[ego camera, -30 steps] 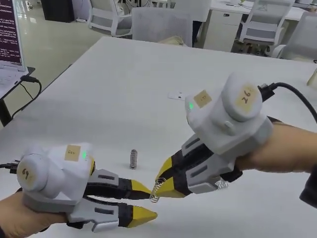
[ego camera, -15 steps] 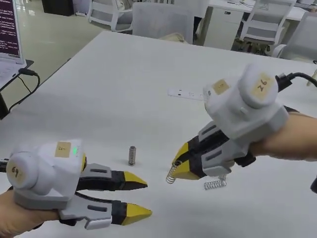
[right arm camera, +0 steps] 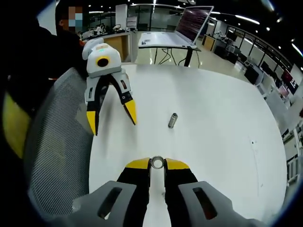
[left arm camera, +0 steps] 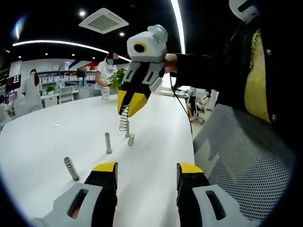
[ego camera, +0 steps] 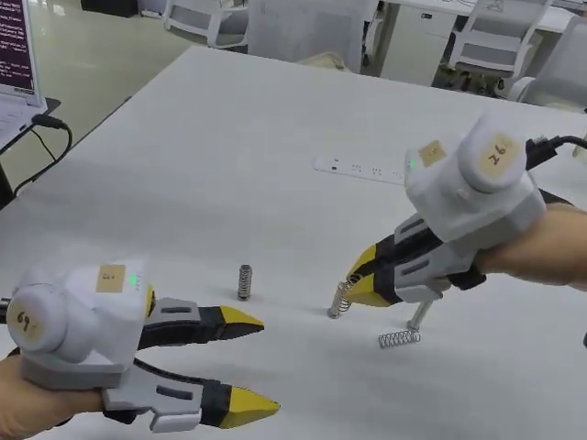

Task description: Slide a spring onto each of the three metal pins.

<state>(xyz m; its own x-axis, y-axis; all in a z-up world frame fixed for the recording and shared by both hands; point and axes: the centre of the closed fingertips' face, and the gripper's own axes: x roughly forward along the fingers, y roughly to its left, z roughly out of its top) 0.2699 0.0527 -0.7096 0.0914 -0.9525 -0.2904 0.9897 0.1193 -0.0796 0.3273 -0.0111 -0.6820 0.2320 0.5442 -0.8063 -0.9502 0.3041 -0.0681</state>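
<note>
My right gripper (ego camera: 359, 286) is shut on a spring (ego camera: 342, 299) that hangs from its yellow tips, its lower end at the white table (ego camera: 211, 156). In the left gripper view this spring (left arm camera: 124, 120) dangles right over a short pin (left arm camera: 131, 139), beside a taller bare pin (left arm camera: 108, 143). Another pin wearing a spring (ego camera: 245, 281) stands left of it. A loose spring (ego camera: 399, 338) lies flat under the right gripper. My left gripper (ego camera: 252, 362) hovers open and holds nothing at the near left. The right gripper view looks down the held spring (right arm camera: 157, 162), seen as a ring.
A white power strip (ego camera: 362, 170) lies farther back on the table. Office chairs (ego camera: 303, 27) stand beyond the far edge. A laptop on a stand (ego camera: 14, 64) is off to the left. A mesh chair back (left arm camera: 236, 156) is close to the person.
My right gripper has carried the spring to the right, away from the left gripper, and lowered it toward the table. The left gripper has stayed open at the near left.
</note>
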